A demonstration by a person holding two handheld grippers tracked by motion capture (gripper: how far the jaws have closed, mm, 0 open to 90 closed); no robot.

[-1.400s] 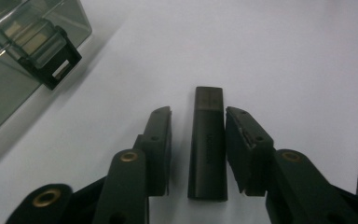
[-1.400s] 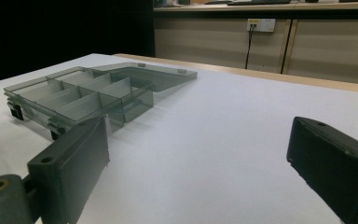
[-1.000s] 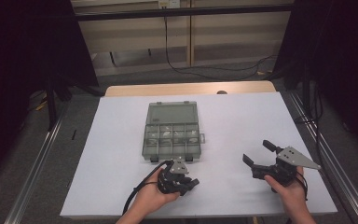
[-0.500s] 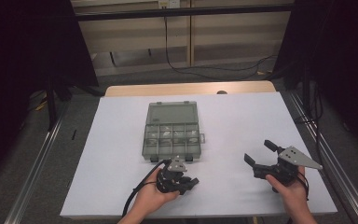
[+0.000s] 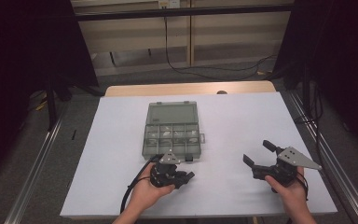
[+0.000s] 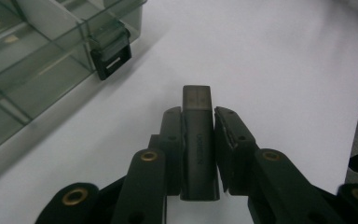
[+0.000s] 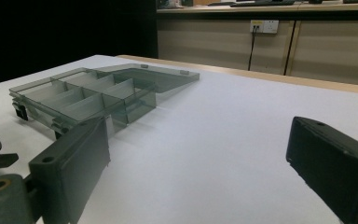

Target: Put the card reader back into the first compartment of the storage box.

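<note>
A dark grey USB stick [image 6: 197,140], metal plug end pointing away, is clamped between the jaws of my left gripper [image 6: 198,116]. That gripper [image 5: 186,177] is held low over the white table, just in front of an open smoky-clear organizer box [image 5: 172,133]. The box's latch [image 6: 112,51] hangs at its near edge. Its lid [image 5: 172,113] lies flat on the far side. Small pale items lie in some compartments. My right gripper [image 5: 258,152] rests at the right, open, with nothing between its jaws [image 7: 205,154]. The box [image 7: 84,95] lies to its left.
A white sheet [image 5: 242,116] covers the table, with bare room right of the box and along the front edge. A wooden strip [image 5: 191,88] shows at the far edge. Metal rails [image 5: 37,158] run along both sides. A cable [image 5: 133,191] trails from the left gripper.
</note>
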